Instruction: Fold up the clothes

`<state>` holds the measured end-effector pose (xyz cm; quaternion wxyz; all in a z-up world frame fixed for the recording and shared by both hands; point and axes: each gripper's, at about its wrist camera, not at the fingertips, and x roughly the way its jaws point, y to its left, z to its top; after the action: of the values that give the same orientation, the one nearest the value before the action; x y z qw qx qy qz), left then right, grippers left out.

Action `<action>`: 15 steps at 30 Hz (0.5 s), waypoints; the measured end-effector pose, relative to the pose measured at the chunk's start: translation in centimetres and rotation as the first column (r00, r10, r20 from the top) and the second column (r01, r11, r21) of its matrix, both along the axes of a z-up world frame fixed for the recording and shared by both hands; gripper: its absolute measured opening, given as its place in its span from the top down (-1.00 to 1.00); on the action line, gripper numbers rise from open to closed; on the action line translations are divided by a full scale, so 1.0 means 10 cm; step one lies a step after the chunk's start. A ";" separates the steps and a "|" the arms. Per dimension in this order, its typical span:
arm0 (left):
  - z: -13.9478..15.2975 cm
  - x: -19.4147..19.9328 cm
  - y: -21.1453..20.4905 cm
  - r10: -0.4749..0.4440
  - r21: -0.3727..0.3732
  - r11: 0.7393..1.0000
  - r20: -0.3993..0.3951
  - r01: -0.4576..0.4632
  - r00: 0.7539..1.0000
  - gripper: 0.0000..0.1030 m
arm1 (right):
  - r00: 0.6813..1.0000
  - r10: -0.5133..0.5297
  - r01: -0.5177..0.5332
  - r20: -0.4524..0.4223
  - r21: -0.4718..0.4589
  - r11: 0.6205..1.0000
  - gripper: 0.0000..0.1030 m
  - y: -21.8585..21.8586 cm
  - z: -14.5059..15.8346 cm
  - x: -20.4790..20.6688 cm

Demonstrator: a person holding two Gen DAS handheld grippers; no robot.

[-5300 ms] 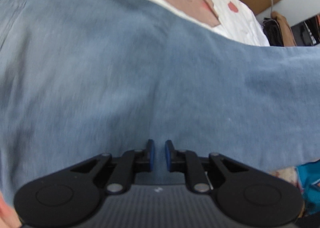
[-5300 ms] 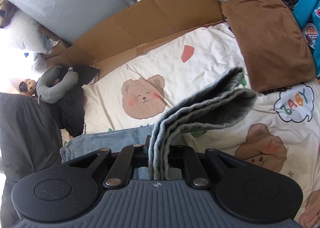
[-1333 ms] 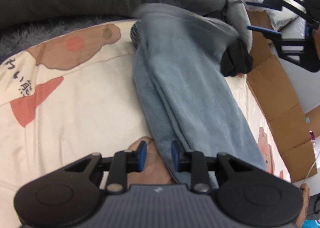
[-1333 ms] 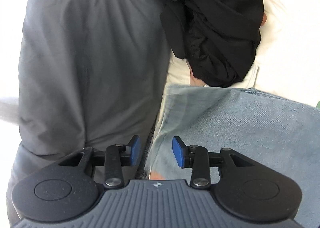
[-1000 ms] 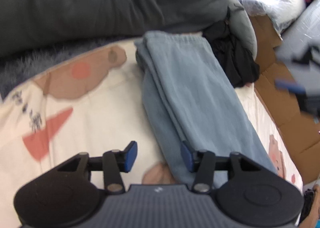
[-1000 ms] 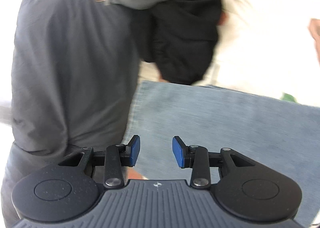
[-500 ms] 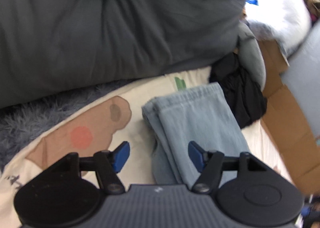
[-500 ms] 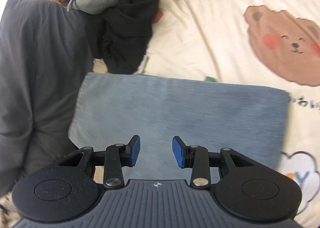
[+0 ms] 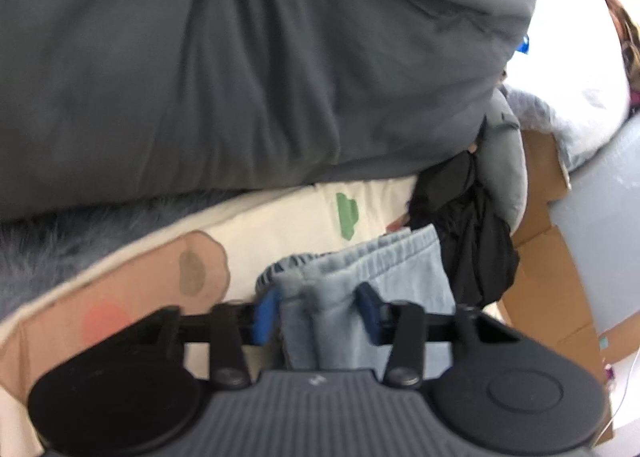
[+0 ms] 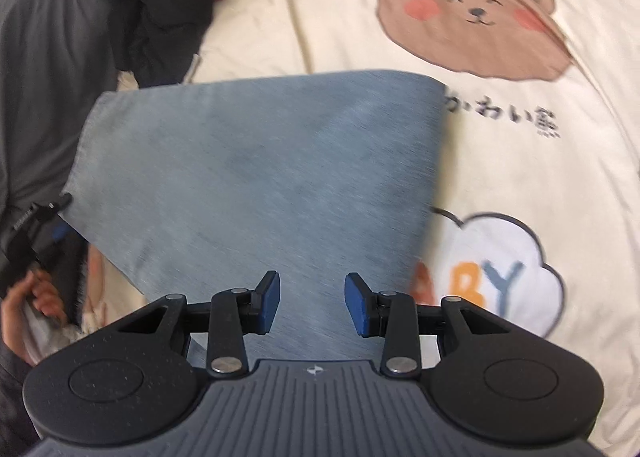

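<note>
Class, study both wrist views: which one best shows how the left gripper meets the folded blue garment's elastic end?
The left wrist view. There the left gripper has just been closing, and the folded blue garment bunches between its blue pads. The right wrist view shows the garment's flat top and only a sliver of that gripper at its left edge.

Left gripper (image 9: 316, 307) jaws closing; right gripper (image 10: 312, 305) agape.

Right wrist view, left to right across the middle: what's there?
Dark grey duvet → folded blue pants → cream bedsheet with black Japanese lettering.
</note>
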<state>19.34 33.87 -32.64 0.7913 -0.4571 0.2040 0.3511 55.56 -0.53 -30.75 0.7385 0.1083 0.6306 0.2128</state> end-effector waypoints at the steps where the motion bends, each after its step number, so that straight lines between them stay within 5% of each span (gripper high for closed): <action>1: 0.00 0.00 0.01 -0.009 0.002 1.000 -0.004 0.009 1.000 0.28 | 1.000 -0.003 0.003 -0.002 -0.009 1.000 0.18 -0.03 -0.02 -0.02; 7: 0.13 0.13 -0.05 -0.046 0.115 0.992 -0.095 0.057 0.994 0.37 | 0.999 -0.031 0.029 -0.035 -0.044 0.999 0.18 -0.20 -0.17 -0.11; 15: 0.07 0.29 0.09 -0.070 0.146 0.984 -0.186 0.098 0.980 0.36 | 0.998 -0.036 0.035 -0.052 -0.015 0.999 0.09 -0.17 -0.31 -0.22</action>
<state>22.24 34.72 -31.96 0.8167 -0.3517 0.2662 0.3721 53.37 -2.26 -33.88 0.7262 0.1198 0.6491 0.1924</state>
